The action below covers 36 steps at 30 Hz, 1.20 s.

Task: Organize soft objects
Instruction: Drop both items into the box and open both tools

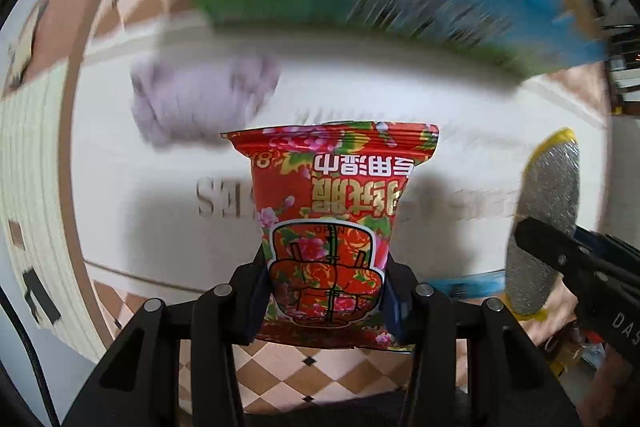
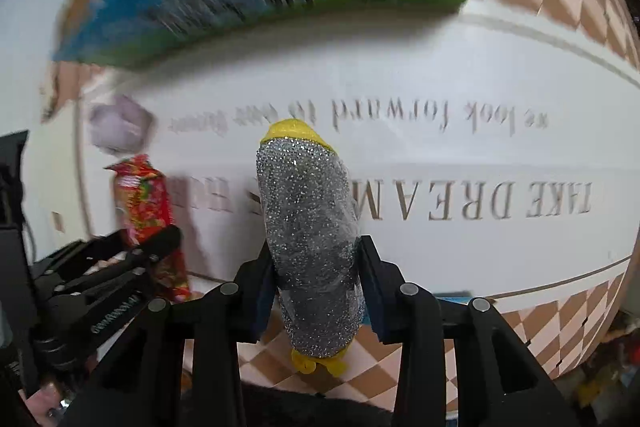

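White lettered surface (image 2: pixel 460 155) below, blurred. Left claw (image 1: pixel 326 301) clamps red floral packet (image 1: pixel 330 211); right claw (image 2: pixel 318 291) grips glittery silver sponge (image 2: pixel 308 227).

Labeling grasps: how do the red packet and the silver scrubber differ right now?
The red packet is flat printed foil with flowers and lettering; the silver scrubber is a plump glittery pad with yellow ends. The packet sits in the left gripper, the scrubber in the right gripper. Both stand upright, clamped above the white mat.

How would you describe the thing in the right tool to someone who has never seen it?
Above the white mat with grey lettering, the right tool clamps a glittery silver sponge with yellow ends. The red flowered packet nearby is flat and printed instead.
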Motion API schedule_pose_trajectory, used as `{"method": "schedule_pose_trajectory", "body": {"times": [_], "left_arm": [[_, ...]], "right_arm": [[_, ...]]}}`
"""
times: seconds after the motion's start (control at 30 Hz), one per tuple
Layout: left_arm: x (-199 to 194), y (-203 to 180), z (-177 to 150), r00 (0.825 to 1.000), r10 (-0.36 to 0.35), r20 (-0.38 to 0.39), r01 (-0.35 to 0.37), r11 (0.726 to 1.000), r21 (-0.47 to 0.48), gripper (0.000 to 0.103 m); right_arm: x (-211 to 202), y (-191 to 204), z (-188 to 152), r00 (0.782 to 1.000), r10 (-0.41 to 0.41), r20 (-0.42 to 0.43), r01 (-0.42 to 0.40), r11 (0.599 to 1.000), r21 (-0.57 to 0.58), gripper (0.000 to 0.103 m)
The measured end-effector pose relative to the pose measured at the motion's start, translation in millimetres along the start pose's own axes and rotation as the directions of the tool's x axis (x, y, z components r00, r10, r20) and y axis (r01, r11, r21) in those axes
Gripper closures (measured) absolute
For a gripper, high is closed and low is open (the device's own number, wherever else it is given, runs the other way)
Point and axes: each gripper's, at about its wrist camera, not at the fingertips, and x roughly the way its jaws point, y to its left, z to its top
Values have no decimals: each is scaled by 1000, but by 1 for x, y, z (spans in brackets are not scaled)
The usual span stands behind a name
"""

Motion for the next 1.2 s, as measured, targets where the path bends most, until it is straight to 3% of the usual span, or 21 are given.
{"method": "schedule_pose_trajectory", "body": {"times": [0.2,0.27,0.37,0.47,0.6,0.73,0.9,1.03,1.1,1.13,1.17,1.2], "left_arm": [[-93,-25,49,988,-56,141,44,995,88,60],[-105,-28,73,983,-42,178,24,995,97,60],[-126,-10,106,978,-3,208,-16,996,87,60],[-127,10,142,985,4,174,-16,997,70,60],[-106,28,204,996,12,87,-17,998,56,60],[-94,34,251,1000,-4,-24,6,999,52,60],[-67,43,281,995,34,-97,-29,998,59,60],[-44,48,297,985,31,-168,-22,998,53,56],[-34,49,301,980,4,-199,4,999,36,53],[-33,48,302,980,3,-200,6,999,45,47],[-34,46,302,982,10,-190,1,998,57,44],[-37,43,302,985,16,-175,-3,997,74,40]], "right_arm": [[-112,1,24,980,41,193,-35,999,-33,63],[-142,1,42,969,34,244,-24,999,-46,63],[-160,15,69,955,-6,296,19,999,-44,63],[-172,18,103,954,14,300,-6,1000,-28,63],[-170,46,141,953,89,289,-89,996,-13,63],[-135,72,179,946,236,224,-250,967,37,63],[-77,98,204,929,348,126,-361,926,105,63],[-49,105,212,916,391,87,-400,906,140,62],[-37,106,218,910,409,71,-415,897,151,56],[-35,107,220,909,413,65,-418,897,147,49],[-33,108,221,910,410,58,-414,900,138,25],[-30,110,222,917,396,49,-399,909,118,11]]}}
